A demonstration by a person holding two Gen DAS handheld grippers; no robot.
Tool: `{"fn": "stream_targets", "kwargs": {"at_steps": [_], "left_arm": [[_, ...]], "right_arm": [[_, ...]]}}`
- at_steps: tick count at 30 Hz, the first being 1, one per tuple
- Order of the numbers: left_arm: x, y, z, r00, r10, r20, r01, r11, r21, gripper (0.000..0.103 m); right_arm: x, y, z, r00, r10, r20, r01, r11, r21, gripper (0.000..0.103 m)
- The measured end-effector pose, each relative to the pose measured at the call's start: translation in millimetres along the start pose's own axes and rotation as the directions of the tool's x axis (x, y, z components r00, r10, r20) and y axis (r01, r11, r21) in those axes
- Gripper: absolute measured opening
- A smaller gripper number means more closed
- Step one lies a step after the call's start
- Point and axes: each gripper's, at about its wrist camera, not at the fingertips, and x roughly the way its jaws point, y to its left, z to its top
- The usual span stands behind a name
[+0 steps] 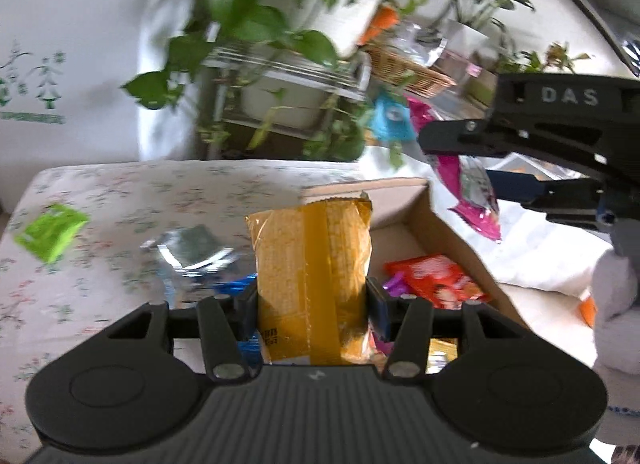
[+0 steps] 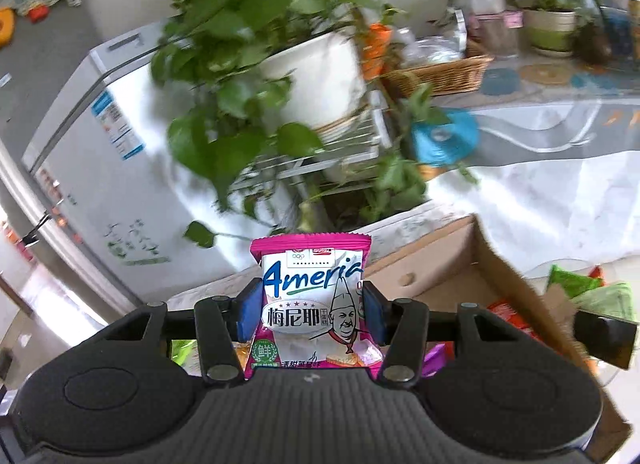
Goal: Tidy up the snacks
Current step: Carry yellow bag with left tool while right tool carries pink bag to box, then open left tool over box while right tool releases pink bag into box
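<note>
A crinkled yellow snack packet [image 1: 312, 280] is clamped upright by the left gripper [image 1: 312, 304], seemingly above the brown cardboard box [image 1: 440, 223]. A magenta-and-white biscuit packet [image 2: 314, 304] is gripped by the right gripper [image 2: 312, 310].

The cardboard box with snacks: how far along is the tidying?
Partly done. The cardboard box already holds a red packet. In hand: the left gripper clamps a yellow packet, the right gripper a pink packet. Left on the table: a green packet and a silver packet.
</note>
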Motion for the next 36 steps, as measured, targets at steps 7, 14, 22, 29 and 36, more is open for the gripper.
{"fn": "stream_targets", "kwargs": {"at_steps": [7,14,22,29,36], "left_arm": [[18,-37,-6,0.998,-0.057,-0.039,0.059,0.997,0.041,0.051],[33,-64,-12,0.992,-0.102,-0.073,0.106,0.993,0.052,0.051],[36,-76,-15,0.988,-0.141,-0.059,0.145,0.987,0.066,0.068],[23,-62,-10,0.991,-0.13,-0.018,0.131,0.99,0.055,0.075],[7,-37,-11,0.995,-0.099,0.004,0.098,0.994,0.036,0.076]], "right_arm": [[-11,-24,6,0.998,-0.066,0.021,0.066,0.998,0.008,0.058],[-12,-33,8,0.994,-0.104,0.018,0.104,0.994,0.024,0.058],[-8,-41,9,0.988,-0.154,0.007,0.153,0.986,0.062,0.064],[-8,-38,8,0.991,-0.135,0.012,0.134,0.988,0.077,0.076],[-2,-26,7,0.997,-0.083,0.007,0.082,0.995,0.048,0.08]]}}
